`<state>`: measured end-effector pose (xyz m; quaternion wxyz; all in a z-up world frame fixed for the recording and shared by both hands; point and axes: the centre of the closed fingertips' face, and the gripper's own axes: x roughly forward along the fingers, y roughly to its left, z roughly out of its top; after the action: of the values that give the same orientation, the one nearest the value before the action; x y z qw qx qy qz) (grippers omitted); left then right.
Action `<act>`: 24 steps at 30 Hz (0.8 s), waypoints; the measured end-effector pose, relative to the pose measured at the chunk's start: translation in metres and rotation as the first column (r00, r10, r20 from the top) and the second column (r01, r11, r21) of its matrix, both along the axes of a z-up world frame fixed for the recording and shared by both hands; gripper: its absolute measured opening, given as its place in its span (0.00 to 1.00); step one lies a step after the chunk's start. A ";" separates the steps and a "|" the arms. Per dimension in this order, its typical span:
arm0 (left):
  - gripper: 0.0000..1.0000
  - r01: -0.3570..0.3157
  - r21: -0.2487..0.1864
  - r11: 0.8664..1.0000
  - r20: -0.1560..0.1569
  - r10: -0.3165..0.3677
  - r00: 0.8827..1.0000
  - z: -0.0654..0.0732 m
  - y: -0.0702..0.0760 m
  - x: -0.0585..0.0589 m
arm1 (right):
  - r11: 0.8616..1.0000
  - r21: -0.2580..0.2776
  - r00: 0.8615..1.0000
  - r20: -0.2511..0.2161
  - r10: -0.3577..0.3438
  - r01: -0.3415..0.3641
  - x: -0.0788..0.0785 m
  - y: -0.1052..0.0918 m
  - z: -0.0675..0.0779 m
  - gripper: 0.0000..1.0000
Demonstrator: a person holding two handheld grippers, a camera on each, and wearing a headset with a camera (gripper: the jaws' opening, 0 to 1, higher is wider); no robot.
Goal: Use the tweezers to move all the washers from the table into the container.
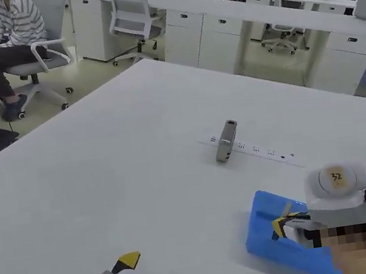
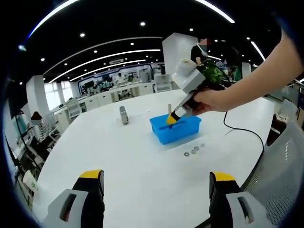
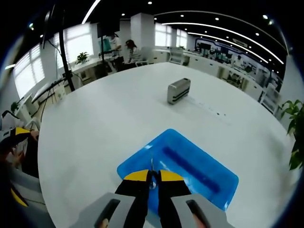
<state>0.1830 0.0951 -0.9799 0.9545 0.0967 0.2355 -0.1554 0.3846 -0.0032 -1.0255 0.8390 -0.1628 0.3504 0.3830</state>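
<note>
Tweezers (image 3: 152, 167) hard to read: a thin metal sliver pinched btwn the closed jaws of right gripper (image 3: 153, 175), tip over the blue container (image 3: 190, 164); can't tell if tip carries anything. Container floor shows a darker ridge, near edge hidden by gripper. Washers (image 2: 194, 150): tiny grey rings, short row on white table (image 2: 118, 161), just beside container, not touching. Left gripper (image 2: 157, 176) jaws wide apart, holding nothing.

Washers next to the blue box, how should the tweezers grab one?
Come straight down from above: the washers lie flat on the table, so nothing stands up to pinch from the side. Likely best: one tip of the tweezers in the hole, one outside, nipping the ring.
</note>
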 end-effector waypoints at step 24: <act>0.94 -0.005 -0.011 1.000 0.016 0.005 1.000 0.005 0.000 0.000 | 0.998 0.057 0.997 0.076 0.024 -0.029 -0.016 -0.001 0.054 0.03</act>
<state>0.1829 0.0949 -0.9746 0.9573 0.0920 0.2270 -0.1535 0.3685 -0.0046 -0.9710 0.8508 -0.1571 0.3052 0.3978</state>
